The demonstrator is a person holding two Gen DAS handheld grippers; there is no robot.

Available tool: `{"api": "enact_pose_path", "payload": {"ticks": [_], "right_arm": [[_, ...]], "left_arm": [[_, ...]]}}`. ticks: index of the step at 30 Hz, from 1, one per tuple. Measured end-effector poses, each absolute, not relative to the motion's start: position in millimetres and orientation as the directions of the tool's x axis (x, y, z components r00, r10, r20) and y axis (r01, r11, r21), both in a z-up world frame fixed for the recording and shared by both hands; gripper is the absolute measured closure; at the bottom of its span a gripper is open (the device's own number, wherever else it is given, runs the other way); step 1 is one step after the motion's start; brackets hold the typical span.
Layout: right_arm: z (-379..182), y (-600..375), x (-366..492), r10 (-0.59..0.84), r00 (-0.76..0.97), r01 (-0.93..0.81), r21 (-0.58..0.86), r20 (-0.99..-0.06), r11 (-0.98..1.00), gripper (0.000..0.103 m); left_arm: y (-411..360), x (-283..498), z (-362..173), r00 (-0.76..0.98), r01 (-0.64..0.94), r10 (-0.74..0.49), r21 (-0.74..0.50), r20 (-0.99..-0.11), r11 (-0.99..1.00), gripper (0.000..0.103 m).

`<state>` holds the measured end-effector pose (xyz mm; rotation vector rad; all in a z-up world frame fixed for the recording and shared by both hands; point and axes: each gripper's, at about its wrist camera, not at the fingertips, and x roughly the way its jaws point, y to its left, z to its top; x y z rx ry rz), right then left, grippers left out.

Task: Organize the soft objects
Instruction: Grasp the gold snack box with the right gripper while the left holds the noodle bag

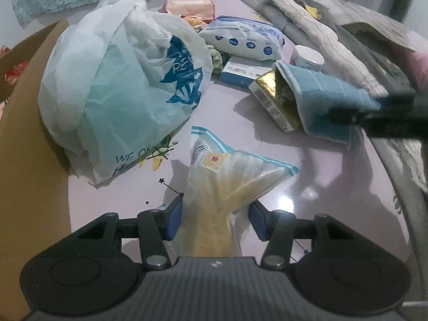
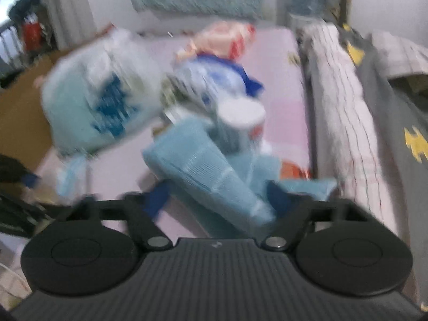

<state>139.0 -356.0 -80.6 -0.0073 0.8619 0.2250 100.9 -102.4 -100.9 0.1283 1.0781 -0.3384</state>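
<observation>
My left gripper (image 1: 215, 219) is shut on a clear packet of yellow cloth (image 1: 227, 179) and holds it just above the pink table (image 1: 267, 144). My right gripper (image 2: 219, 200) is shut on a folded light blue cloth (image 2: 203, 160), lifted over the table; the view is blurred. In the left wrist view the blue cloth (image 1: 321, 99) hangs from the right gripper (image 1: 355, 112) at the right, draped against a gold box (image 1: 278, 101).
A large white plastic bag (image 1: 120, 80) stands at the left beside a cardboard box (image 1: 29, 147). Behind are a white and blue pack (image 1: 246, 40), a pink wipes pack (image 1: 190, 2), a white tub (image 1: 307, 57) and a small blue box (image 1: 240, 72). Folded clothes (image 1: 321, 34) line the right edge.
</observation>
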Motion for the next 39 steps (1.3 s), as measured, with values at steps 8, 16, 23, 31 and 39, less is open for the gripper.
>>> {"api": "enact_pose_path", "payload": {"ticks": [8, 16, 23, 31, 39], "right_arm": [[-90, -337, 84, 0.253, 0.551, -0.244, 0.137, -0.795, 0.96, 0.092], [-57, -318, 38, 0.339, 0.48, -0.351, 0.178, -0.809, 0.92, 0.049], [-3, -346, 66, 0.456, 0.626, -0.295, 0.349, -0.632, 0.889, 0.042], [-63, -313, 143, 0.566, 0.472, -0.293, 0.485, -0.676, 0.824, 0.076], [-86, -338, 130, 0.314, 0.421, -0.127, 0.287, -0.851, 0.949, 0.092]], "left_arm": [[-92, 100, -100, 0.422, 0.323, -0.238, -0.1, -0.875, 0.941, 0.05], [-87, 101, -99, 0.416, 0.323, -0.265, -0.131, -0.87, 0.937, 0.05], [-84, 102, -100, 0.408, 0.325, -0.285, -0.154, -0.867, 0.933, 0.05], [-82, 103, -100, 0.398, 0.318, -0.295, -0.171, -0.869, 0.932, 0.05], [-80, 106, -102, 0.39, 0.32, -0.308, -0.187, -0.868, 0.929, 0.049]]}}
